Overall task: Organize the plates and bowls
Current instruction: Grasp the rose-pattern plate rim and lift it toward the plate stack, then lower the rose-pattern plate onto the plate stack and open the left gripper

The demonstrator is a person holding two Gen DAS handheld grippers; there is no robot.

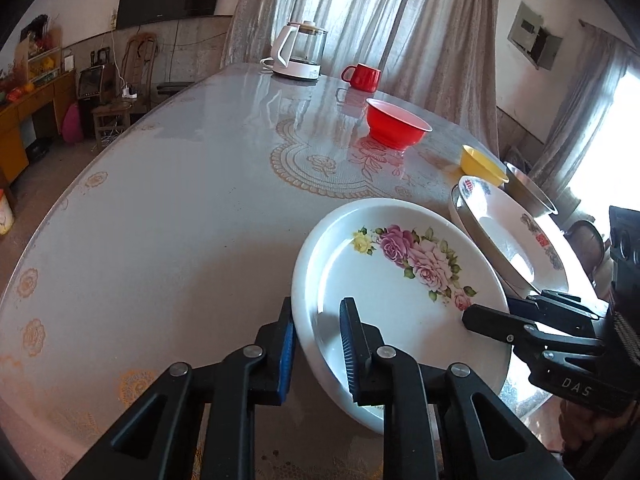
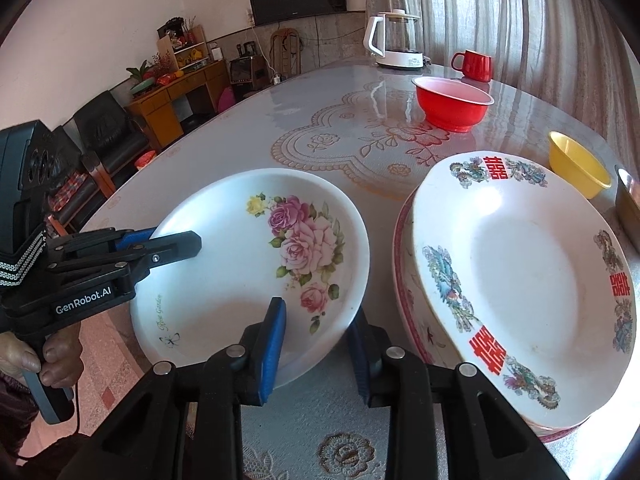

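Both grippers, left [image 1: 318,354] and right [image 2: 316,354], clamped the rose plate's [image 2: 240,272] rim, mid-lift; stacking it onto the neighbouring plates [image 2: 520,280] seemed next.

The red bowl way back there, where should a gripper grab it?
Grip the red bowl by its thin flared rim, one finger inside and one outside. It stands upright and open, apart from the red mug behind it, so coming down from above onto the near edge looks easiest. Its body seems too wide to pinch.
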